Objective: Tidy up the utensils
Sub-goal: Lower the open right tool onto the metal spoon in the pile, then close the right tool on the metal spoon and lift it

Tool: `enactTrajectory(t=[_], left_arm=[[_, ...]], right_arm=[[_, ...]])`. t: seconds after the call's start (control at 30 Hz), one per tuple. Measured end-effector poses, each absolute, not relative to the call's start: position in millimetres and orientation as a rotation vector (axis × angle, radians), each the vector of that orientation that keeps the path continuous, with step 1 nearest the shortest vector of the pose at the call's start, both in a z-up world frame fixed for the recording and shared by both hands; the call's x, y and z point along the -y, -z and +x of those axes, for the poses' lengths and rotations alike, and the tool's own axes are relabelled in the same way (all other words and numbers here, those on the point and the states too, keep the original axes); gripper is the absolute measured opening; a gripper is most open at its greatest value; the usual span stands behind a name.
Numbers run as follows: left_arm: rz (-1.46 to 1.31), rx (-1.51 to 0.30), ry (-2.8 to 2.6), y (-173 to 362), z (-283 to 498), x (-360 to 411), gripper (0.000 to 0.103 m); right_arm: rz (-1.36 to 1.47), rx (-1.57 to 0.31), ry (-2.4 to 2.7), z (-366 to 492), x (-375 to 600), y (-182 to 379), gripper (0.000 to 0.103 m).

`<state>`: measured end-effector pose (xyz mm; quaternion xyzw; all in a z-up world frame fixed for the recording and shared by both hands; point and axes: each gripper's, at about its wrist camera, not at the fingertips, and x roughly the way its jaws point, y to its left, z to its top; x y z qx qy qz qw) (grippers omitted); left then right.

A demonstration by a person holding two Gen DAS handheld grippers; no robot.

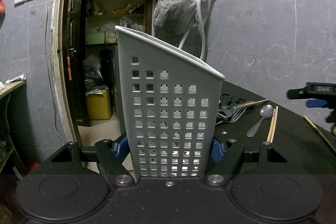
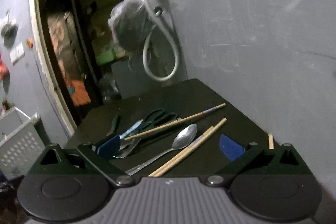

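The left gripper point(image 1: 170, 150) is clamped on the grey caddy point(image 1: 170, 98), its blue pads pressed to the caddy's two side walls low in the left wrist view; the caddy stands upright in the middle of that frame, its slanted open rim falling toward the right. The right gripper point(image 2: 171, 147) is spread wide and holds nothing, its pads at the lower left and lower right of the right wrist view with the utensils lying between and beyond them on the black table point(image 2: 189, 93). The spoon point(image 2: 180, 142) lies just ahead of the open jaws, bowl toward the upper right, handle running down to the lower left under the gripper's body. A pair of chopsticks point(image 2: 189, 148) lies just beside it on the right, on nearly the same diagonal. A single chopstick point(image 2: 176, 121) crosses farther back, and the scissors point(image 2: 159, 117) lie behind that. Since these long axes run roughly along the gripper's line of sight and not across it, a clean pinch probably calls for a descent over the shaft. The right hand is clearly the nearer one; in its view the caddy sits at the far left edge.
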<state>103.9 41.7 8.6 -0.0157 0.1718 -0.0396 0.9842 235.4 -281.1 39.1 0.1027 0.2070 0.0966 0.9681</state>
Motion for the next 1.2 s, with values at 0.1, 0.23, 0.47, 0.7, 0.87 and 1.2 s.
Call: enactTrajectory(t=[0.1,0.23,0.47,0.7,0.87,1.2], left_arm=[[-0.029,-0.347,0.079,-8.5,103.6,-41.4,0.075],[-0.030,-0.347,0.079,-8.6,103.8,-41.5,0.076],[-0.030,-0.347,0.079,-8.2,103.9,-42.3,0.076],[-0.030,-0.348,0.079,-8.2,104.3,-42.2,0.076],[-0.029,-0.349,0.079,-8.2,104.4,-42.5,0.076],[-0.030,-0.351,0.080,-7.4,104.8,-42.6,0.076]], right_arm=[[0.158,-0.465,-0.254,260.7,275.7,-39.6,0.103],[0.202,-0.525,-0.312,292.0,279.6,-40.5,0.103],[0.326,-0.631,-0.324,340.1,298.9,-28.6,0.103],[0.353,-0.649,-0.319,360.8,303.8,-13.5,0.100],[0.337,-0.649,-0.331,374.0,302.7,-11.7,0.097],[0.386,-0.687,-0.324,378.6,309.1,-6.2,0.063]])
